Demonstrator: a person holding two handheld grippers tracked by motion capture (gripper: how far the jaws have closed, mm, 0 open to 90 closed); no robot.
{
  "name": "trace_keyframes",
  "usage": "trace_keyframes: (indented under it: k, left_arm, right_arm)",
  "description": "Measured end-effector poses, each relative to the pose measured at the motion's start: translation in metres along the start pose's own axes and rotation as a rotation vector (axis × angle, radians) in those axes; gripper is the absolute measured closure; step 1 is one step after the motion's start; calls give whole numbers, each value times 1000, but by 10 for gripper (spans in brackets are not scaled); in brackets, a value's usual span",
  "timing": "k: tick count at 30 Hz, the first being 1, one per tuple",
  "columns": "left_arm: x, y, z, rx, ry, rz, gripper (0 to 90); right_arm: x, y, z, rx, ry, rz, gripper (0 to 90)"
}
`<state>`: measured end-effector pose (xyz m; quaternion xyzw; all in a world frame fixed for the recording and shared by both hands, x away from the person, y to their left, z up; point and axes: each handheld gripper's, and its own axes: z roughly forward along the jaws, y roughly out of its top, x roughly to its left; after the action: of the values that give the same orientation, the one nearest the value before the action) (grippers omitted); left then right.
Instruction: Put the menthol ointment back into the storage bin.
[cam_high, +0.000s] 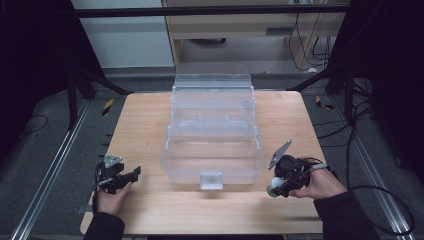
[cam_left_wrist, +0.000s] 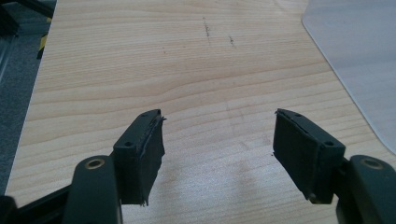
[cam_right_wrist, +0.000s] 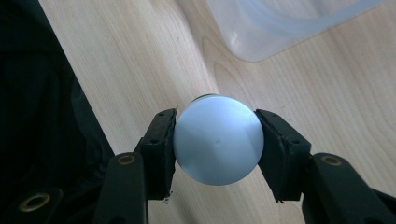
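Right gripper (cam_right_wrist: 215, 140) clamped on a white ball (cam_right_wrist: 217, 139), green showing at its far end, held low over the wooden table (cam_high: 150, 130) just right of a clear plastic tiered organiser box (cam_high: 212, 145), lid open. Left gripper (cam_left_wrist: 218, 142) wide and empty, resting near the box's left. Likely mid-carry; next, probably lifting over the rim and releasing inside.

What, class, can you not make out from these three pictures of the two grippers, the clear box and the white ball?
- White ball: its underside is hidden by its own dome in the right gripper view; a dark green rim peeks out behind.
- Clear box: cut off by the top edge in the right gripper view, and its contents are too faint to tell in the high view.
- Left gripper: its body is cut off by the bottom edge.
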<state>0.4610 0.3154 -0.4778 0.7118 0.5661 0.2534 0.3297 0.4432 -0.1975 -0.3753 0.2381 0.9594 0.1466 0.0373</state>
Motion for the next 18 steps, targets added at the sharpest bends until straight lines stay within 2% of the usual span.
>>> trace_keyframes:
  k: [18]
  left_arm:
    - [0,0,1,1,-5,-1,329]
  right_arm:
    - [-12,31,-37,-28,-3,-3,504]
